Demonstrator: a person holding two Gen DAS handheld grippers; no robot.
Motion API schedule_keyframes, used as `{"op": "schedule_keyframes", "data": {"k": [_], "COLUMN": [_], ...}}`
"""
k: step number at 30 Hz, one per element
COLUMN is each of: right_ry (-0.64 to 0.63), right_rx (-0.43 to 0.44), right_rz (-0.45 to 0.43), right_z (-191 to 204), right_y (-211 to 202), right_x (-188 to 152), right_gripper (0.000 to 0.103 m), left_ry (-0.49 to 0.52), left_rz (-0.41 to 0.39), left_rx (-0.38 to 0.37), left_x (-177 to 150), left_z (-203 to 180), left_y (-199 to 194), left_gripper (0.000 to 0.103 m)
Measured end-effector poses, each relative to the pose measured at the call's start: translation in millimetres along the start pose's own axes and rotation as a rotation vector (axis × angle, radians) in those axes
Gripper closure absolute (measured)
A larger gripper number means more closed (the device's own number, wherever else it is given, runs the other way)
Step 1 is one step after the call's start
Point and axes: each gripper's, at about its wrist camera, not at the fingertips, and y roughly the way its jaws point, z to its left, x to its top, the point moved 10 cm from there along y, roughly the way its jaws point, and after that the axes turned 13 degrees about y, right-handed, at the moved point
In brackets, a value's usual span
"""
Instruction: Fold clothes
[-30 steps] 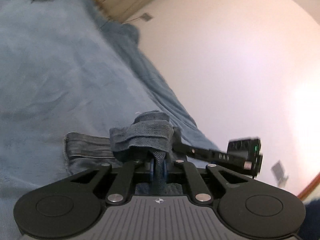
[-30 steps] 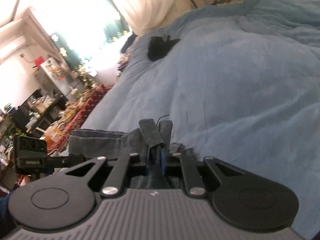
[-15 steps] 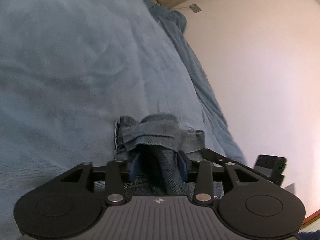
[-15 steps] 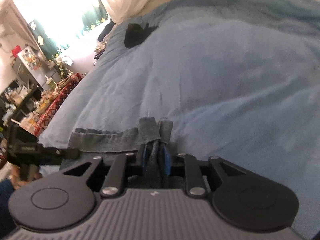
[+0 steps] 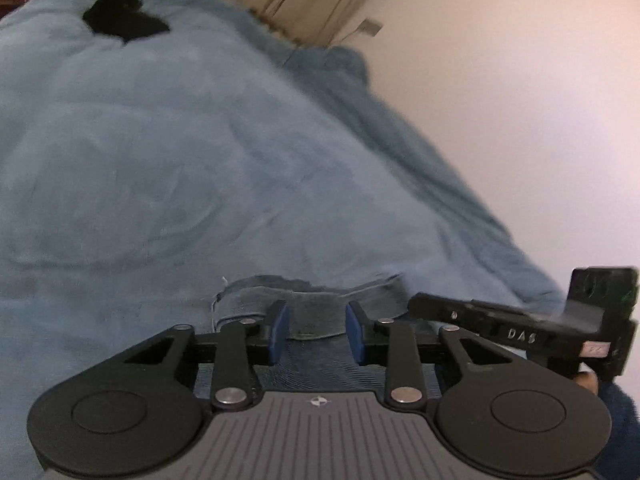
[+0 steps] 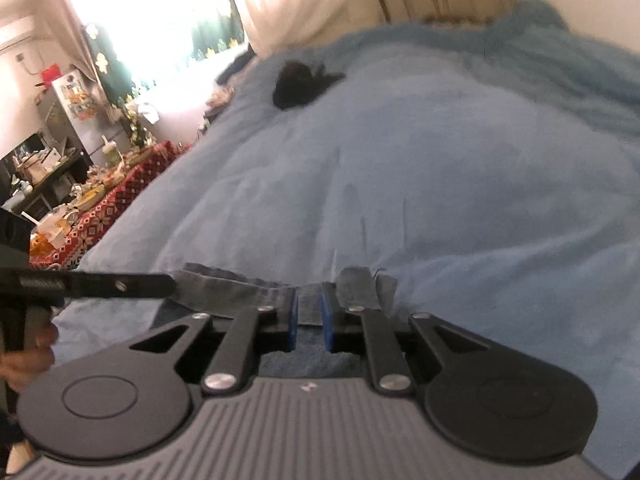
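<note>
The left tool point(image 5: 316, 334) let go of the denim jeans point(image 5: 312, 312) and its jaws have been closing again, empty. The right tool point(image 6: 309, 320) still pinches them, low in the frame on the bed point(image 5: 160, 180); the fold is laid

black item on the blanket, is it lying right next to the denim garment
No, the black item lies far up the blue blanket, well apart from the denim garment by the gripper.

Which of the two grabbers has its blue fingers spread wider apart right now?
The left gripper: its blue pads stand clear of the denim garment lying between them. The right gripper shows only a narrow gap filled with denim.
</note>
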Motion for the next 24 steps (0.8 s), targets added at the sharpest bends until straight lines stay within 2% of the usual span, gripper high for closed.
{"op": "schedule_keyframes", "data": {"k": [1,4,7,10,13,14,15,16,19,24], "right_ry": [0.020,0.110,0.255,0.290,0.245,0.208,0.166,0.128,0.035,-0.048], "right_rx": [-0.010,-0.015,0.046,0.063,0.033,0.024,0.016,0.006,-0.008,-0.078], "right_rz": [0.011,0.043,0.074,0.083,0.065,0.051,0.041,0.034,0.009,-0.034], "right_z": [-5.0,-29.1,-54.6,-59.5,-48.7,-41.7,-33.9,-25.9,1.1,25.0], "right_y": [9.5,35.6,55.2,57.0,40.4,30.6,20.0,9.3,-16.8,-29.7], "right_x": [0.8,-0.1,-2.9,-2.6,3.3,3.8,2.7,-0.1,-14.5,-47.9], "right_gripper": [0.090,0.103,0.103,0.103,0.100,0.094,0.094,0.094,0.094,0.092], "left_ry": [-0.024,-0.126,-0.217,-0.217,-0.190,-0.177,-0.164,-0.151,-0.102,-0.004], "left_rz": [0.019,0.034,0.040,0.044,0.039,0.023,0.008,-0.007,-0.019,-0.016], "left_rx": [0.007,-0.006,-0.044,-0.046,-0.035,-0.047,-0.059,-0.071,-0.078,0.034], "left_x": [-4.1,-18.7,-28.5,-28.2,-18.3,-17.3,-16.3,-15.4,-19.2,-44.1], "left_z": [6.3,24.2,38.5,37.5,29.6,21.4,13.1,4.8,-21.5,-51.9], "left_y": [10.0,25.7,33.5,32.9,22.6,12.5,2.2,-8.1,-20.9,-19.7], "left_gripper": [0.087,0.100,0.101,0.101,0.100,0.093,0.082,0.078,0.076,0.078]}}
